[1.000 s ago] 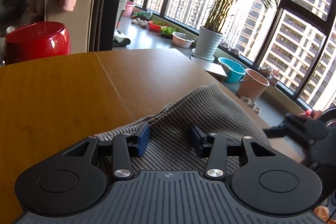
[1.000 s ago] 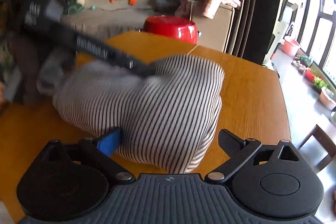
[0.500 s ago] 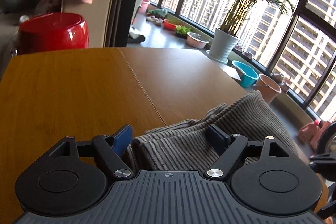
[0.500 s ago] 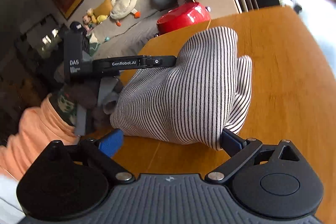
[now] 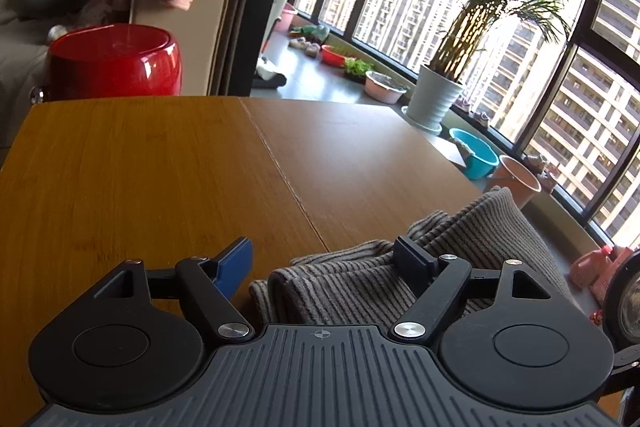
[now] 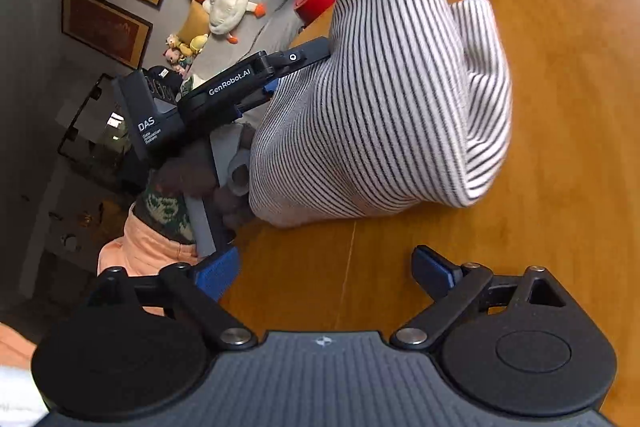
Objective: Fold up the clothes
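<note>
A grey-and-white striped garment (image 6: 380, 99) lies bunched in a folded heap on the wooden table (image 6: 560, 107). In the left wrist view its near edge (image 5: 480, 247) lies under my left gripper (image 5: 324, 259), which is open. The right finger rests over the cloth and the left pad (image 5: 236, 263) stands clear of it. The right wrist view shows that gripper (image 6: 296, 63) against the heap's left side. My right gripper (image 6: 326, 273) hovers short of the garment with only bare table between its jaws, which are closing a little.
A red pot (image 5: 114, 63) stands beyond the table's far edge. A person's hand (image 6: 188, 179) and orange sleeve (image 6: 148, 247) are at the left of the right wrist view. Past the table's right edge are a potted plant (image 5: 436, 103) and bowls by the windows.
My left jaws have spread wide off the fold that they were close around. The right gripper has rolled and drawn back, so the garment now lies beyond its fingers.
</note>
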### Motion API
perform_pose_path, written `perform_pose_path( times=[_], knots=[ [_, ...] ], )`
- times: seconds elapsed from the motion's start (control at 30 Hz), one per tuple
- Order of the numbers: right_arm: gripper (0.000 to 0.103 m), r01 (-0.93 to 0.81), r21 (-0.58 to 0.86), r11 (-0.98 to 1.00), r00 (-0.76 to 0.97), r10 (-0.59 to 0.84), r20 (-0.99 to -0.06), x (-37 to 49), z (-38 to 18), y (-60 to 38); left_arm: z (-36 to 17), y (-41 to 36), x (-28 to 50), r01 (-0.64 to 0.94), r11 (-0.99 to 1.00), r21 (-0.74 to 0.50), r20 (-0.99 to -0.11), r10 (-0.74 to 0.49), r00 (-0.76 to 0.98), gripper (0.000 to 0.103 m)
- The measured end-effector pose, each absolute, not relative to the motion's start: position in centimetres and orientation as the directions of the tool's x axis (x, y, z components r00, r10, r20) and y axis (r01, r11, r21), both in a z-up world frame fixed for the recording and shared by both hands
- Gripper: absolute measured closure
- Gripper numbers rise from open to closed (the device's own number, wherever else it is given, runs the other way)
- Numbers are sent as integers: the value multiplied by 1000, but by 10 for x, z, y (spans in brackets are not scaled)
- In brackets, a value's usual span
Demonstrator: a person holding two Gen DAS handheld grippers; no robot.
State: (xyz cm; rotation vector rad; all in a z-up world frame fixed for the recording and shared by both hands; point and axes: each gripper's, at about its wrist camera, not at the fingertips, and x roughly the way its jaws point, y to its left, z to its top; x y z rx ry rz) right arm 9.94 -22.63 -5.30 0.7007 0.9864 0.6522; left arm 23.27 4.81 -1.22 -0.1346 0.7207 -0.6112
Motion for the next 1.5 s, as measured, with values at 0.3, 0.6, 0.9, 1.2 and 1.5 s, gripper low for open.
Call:
perform_pose_path(
  times=[0.3, 0.6, 0.9, 1.2, 1.5],
  knots=[
    [28, -42, 626, 778, 636, 504, -584, 163, -26, -255, -25, 67, 209, 450, 782, -432, -596, -622, 508, 21],
    [18, -203, 162, 966, 764, 260, -591, 214, 1, -221, -32, 20, 175, 476, 688, -548, -569, -723, 392, 13],
    [17, -281, 87, 956, 829, 287, -479, 163, 36, -237, 0, 39, 159, 519, 639, -567, -465, -769, 439, 13],
    [25, -408, -62, 911, 745, 293, -599, 110, -14, -197, -16, 53, 194, 367, 784, -501, -560, -617, 553, 50],
    [34, -333, -81, 939, 754, 214, -620, 130, -22, -237, -31, 30, 197, 413, 749, -518, -559, -662, 499, 51]
  ],
)
